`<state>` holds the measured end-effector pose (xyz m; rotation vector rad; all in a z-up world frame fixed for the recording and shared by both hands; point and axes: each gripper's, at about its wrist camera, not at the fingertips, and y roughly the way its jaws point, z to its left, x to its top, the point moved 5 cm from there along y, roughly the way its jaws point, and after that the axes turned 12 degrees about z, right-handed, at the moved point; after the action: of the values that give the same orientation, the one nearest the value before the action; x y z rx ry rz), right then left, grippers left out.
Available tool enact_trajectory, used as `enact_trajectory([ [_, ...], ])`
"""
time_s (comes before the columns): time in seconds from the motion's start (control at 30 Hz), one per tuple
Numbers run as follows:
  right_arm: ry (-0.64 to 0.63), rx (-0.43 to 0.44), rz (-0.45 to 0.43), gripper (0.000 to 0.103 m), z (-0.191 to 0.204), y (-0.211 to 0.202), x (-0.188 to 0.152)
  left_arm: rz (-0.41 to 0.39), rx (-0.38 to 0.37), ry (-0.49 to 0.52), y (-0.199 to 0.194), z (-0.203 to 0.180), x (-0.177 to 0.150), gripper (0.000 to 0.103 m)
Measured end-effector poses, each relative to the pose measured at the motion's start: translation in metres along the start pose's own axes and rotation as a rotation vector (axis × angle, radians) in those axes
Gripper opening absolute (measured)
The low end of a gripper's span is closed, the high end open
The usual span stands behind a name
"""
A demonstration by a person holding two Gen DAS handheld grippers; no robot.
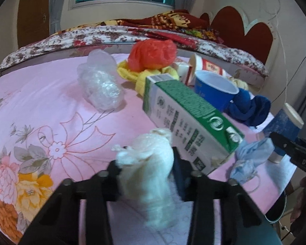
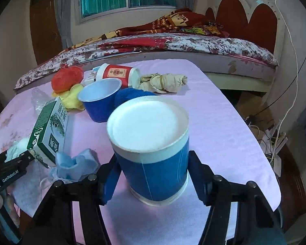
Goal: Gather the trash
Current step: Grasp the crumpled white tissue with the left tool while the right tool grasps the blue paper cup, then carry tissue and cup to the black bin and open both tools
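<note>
While both tools angle down over the pink cloth, the left gripper is clenched on a white crumpled wad, its pads pressing in from both sides at the near edge of the table. The wad's lower half blurs out, so its shape there is hard to read. Over on the right, the right gripper has an upside-down blue paper cup between its fingers; the right pad looks to touch the wall, the left one shows a sliver of gap, so I can't call it a firm grip. Between the two lie a pale blue mask and a green-and-white carton, almost touching the wad. Further back, an open blue cup, clear plastic wrap, a yellow cloth, an orange bag and a red-and-white cup crowd the far middle. Bare cloth stays open far left and along the right edge.
</note>
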<state>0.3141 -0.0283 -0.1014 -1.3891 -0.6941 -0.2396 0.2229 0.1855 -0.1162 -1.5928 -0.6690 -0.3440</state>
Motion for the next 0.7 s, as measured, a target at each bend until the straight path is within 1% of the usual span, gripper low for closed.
enact_trajectory([
  [0.13,-0.018,0.014,-0.026,0.058,0.004,-0.01,-0.001,-0.049,0.0,0.012,-0.016,-0.004,0.003,0.037],
  [0.27,-0.021,0.019,-0.05,0.057,0.002,-0.025,-0.002,-0.09,0.009,0.018,-0.038,-0.008,0.004,0.037],
  [0.4,-0.019,0.012,-0.083,0.057,-0.011,-0.051,-0.009,-0.118,-0.013,0.016,-0.059,-0.015,0.002,0.037],
  [0.5,-0.013,-0.001,-0.102,0.057,-0.025,-0.071,-0.019,-0.132,-0.037,0.035,-0.072,-0.03,0.001,0.037],
  [0.7,0.021,-0.04,-0.129,0.057,-0.065,-0.113,-0.046,-0.148,-0.112,0.093,-0.09,-0.076,-0.004,0.037],
])
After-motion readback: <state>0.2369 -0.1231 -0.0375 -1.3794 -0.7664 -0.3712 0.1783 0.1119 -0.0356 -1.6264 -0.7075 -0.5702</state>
